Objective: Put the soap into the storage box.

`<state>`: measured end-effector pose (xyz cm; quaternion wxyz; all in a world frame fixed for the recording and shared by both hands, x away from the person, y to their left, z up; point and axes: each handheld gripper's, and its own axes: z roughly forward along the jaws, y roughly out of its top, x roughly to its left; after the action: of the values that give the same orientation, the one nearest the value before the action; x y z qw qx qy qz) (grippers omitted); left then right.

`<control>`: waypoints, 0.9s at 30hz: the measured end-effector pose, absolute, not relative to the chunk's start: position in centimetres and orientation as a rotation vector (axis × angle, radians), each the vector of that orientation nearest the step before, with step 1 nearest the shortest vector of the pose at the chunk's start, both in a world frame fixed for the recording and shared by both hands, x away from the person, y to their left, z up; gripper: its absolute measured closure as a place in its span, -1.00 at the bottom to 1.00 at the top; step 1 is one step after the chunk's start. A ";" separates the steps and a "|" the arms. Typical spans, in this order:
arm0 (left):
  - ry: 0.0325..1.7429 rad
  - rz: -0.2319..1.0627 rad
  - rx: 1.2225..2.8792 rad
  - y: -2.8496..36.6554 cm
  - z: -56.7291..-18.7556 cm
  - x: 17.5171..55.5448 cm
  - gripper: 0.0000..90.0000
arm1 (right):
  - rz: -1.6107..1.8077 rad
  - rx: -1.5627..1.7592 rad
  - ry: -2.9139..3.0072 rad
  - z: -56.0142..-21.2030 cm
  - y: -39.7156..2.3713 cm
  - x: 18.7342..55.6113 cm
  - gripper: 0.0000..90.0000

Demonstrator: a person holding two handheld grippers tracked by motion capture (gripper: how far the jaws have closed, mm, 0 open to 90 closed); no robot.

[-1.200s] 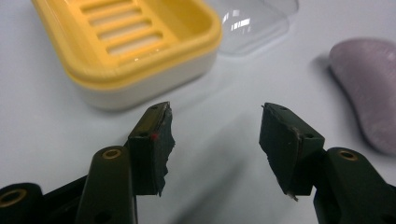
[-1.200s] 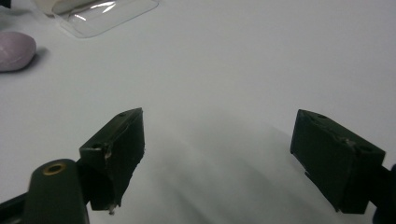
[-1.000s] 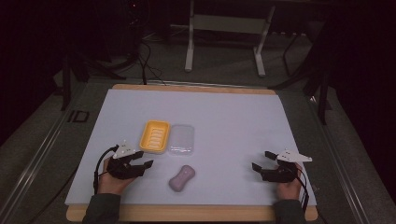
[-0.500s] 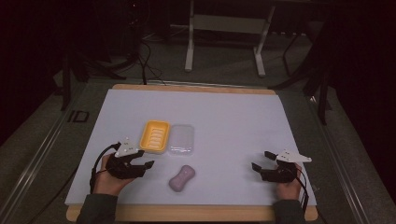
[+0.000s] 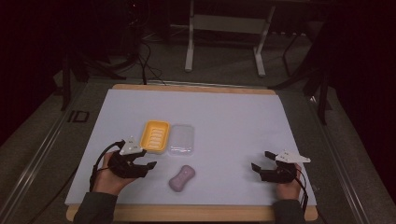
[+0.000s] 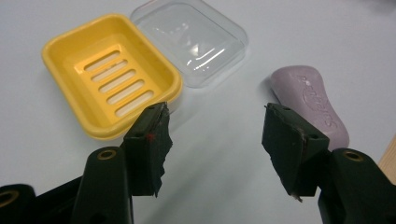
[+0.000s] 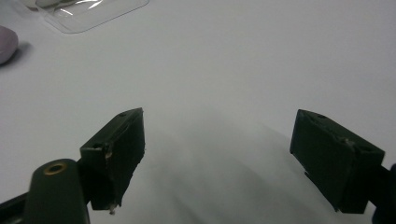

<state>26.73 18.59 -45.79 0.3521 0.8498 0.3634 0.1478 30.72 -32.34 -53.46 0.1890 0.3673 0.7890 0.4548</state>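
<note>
Seen from above, a white surface (image 5: 233, 116) carries a yellow soap dish (image 5: 156, 136) left of centre, with a clear lid (image 5: 181, 139) touching its right side. A lilac soap bar (image 5: 182, 178) lies below them, toward the lower middle of the frame. At lower left, the left gripper (image 5: 144, 161) sits just beside the dish; its jaws have just been opening and stand apart with nothing between them. At lower right, the right gripper (image 5: 261, 161) has wide-open, empty jaws, well apart from the soap.
</note>
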 end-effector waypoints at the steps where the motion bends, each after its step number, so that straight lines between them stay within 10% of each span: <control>1: 0.935 0.376 2.205 18.4 -45.8 26.8 -0.07 | 1.280 1.033 2.218 -53.5 -32.4 30.7 -0.61; 27: 0.804 0.310 2.309 14.3 -44.7 28.0 -0.11 | 1.273 1.017 2.215 -53.4 -32.3 30.6 -0.61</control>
<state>28.04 14.35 -44.66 0.3322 0.8837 0.3076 0.1185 30.58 -32.28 -53.44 0.1948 0.3627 0.7901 0.4542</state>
